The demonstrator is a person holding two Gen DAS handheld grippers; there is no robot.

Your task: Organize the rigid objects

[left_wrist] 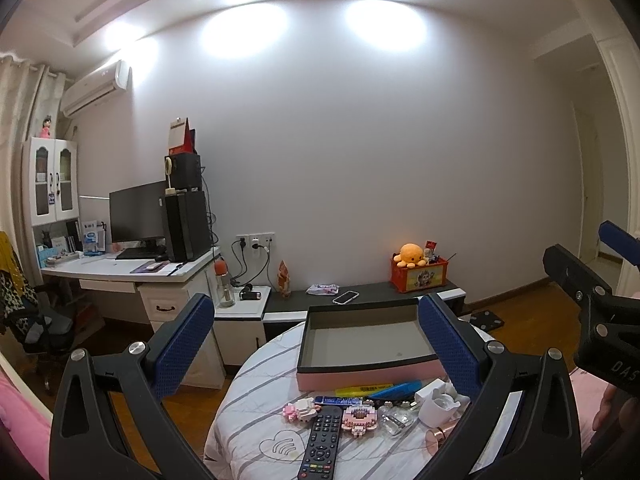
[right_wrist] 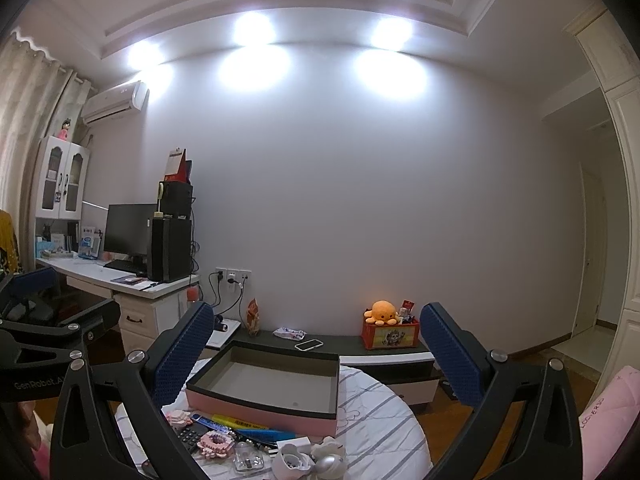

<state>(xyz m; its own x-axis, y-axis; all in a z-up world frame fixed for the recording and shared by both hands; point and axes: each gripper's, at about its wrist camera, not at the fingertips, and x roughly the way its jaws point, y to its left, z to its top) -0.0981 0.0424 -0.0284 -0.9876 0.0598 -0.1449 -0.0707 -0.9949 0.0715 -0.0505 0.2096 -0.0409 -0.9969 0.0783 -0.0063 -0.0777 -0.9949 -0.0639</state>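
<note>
Left wrist view: a round table draped in a striped white cloth is seen in a bedroom, a desk behind. Small objects, including a remote, lie before an empty pink box. Both grippers are held released above.

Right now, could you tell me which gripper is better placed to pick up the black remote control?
Probably the left gripper: the remote control lies centred between its open fingers, whereas the right gripper sees it at its lower left.

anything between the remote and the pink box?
Yes. Left wrist view: a blue-labelled strip and yellow highlighter lie between the remote and pink box.
</note>
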